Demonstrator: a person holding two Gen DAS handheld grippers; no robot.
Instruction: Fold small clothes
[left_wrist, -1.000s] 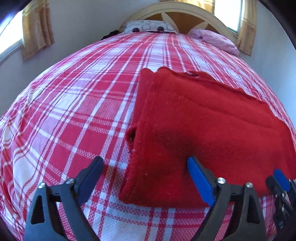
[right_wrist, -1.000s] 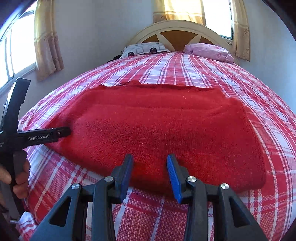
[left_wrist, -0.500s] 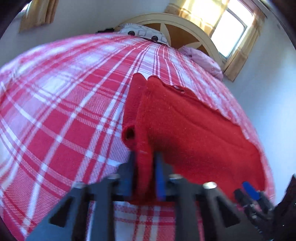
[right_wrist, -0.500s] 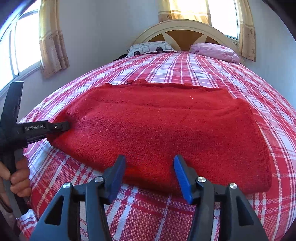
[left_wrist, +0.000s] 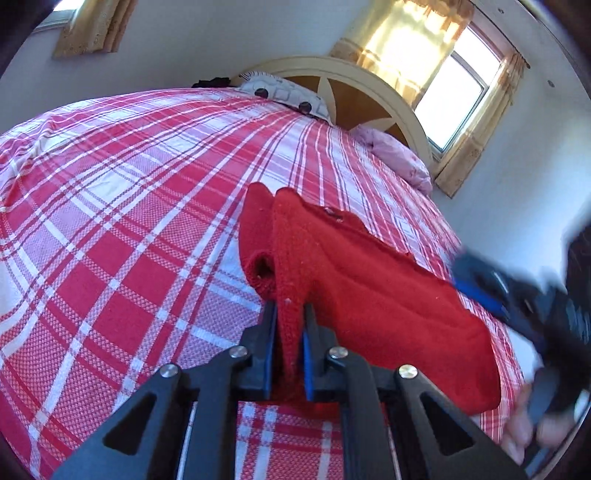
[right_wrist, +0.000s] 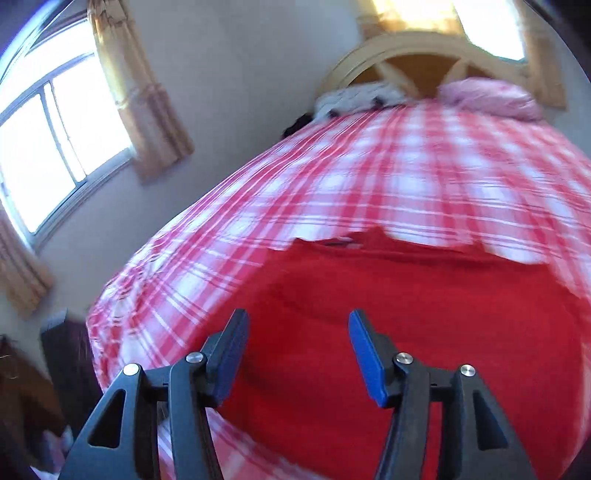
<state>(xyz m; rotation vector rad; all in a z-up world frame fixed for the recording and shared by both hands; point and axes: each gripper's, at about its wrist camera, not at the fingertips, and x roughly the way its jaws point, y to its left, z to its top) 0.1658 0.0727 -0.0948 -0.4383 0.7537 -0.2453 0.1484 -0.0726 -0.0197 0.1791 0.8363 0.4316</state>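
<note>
1. Item: red knit garment, folded to a flat slab; lies on the plaid bedspread, toward the near edge of the bed, well apart from the pillows at the headboard
2. Left gripper: clenched on the near-left corner of the garment; a ridge of red knit stands pinched between the blue pads, pulled up off the bedspread
3. Right gripper: released, nothing between its pads; jaws have just been opening wider; it hovers over the garment's near edge, not gripping. Seen blurred at the right of the left wrist view
4. Orientation: long axis runs across the bed, left to right, parallel to the near edge; neckline side points toward the headboard. A rolled sleeve end sticks out at the left short side
5. Risk 1: single-corner hold. Judged cause: only 1 gripper grasps, so lifting now would hang the slab from 1 corner and spill the layers open
6. Risk 2: partial pinch. Judged cause: the pads may hold only the upper layers; lower ones would stay behind and skew the fold
7. Risk 3: sleeve end slips out further. Judged cause: it lies loose beside the pinched corner
8. Risk 4: right gripper catches bedspread along with knit, if it closes too low
</note>
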